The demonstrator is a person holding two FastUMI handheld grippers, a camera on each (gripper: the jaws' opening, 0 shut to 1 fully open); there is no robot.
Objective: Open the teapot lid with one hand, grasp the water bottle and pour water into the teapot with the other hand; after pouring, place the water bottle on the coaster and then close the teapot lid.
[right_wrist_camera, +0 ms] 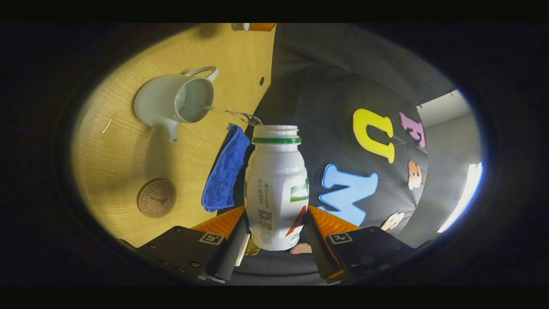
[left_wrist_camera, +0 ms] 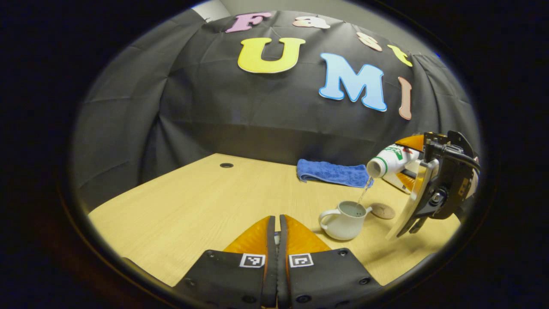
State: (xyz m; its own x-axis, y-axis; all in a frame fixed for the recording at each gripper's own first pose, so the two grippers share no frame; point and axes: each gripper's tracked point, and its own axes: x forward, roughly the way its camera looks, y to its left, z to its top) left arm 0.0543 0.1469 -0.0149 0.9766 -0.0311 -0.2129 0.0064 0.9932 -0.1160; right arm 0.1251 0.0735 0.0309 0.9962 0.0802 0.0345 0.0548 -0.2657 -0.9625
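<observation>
Right gripper [right_wrist_camera: 274,240] clamps the tipped water bottle [right_wrist_camera: 276,189], streaming into the open teapot [right_wrist_camera: 173,103] at 10 o'clock; left gripper [left_wrist_camera: 277,234], nearly closed, pinches something small I cannot identify.

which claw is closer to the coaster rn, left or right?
Right. The right claw hangs tilted just above and beside the coaster, holding the water bottle over the teapot. The left claw sits farther back, on the teapot's other side.

Staged recording booth, not a lived-in room. Black cloth wall [left_wrist_camera: 257,111] hangs behind a light wood bench [left_wrist_camera: 193,201]; cable grommet hole [left_wrist_camera: 226,165] near the bench's far edge suggests an office desk.
</observation>
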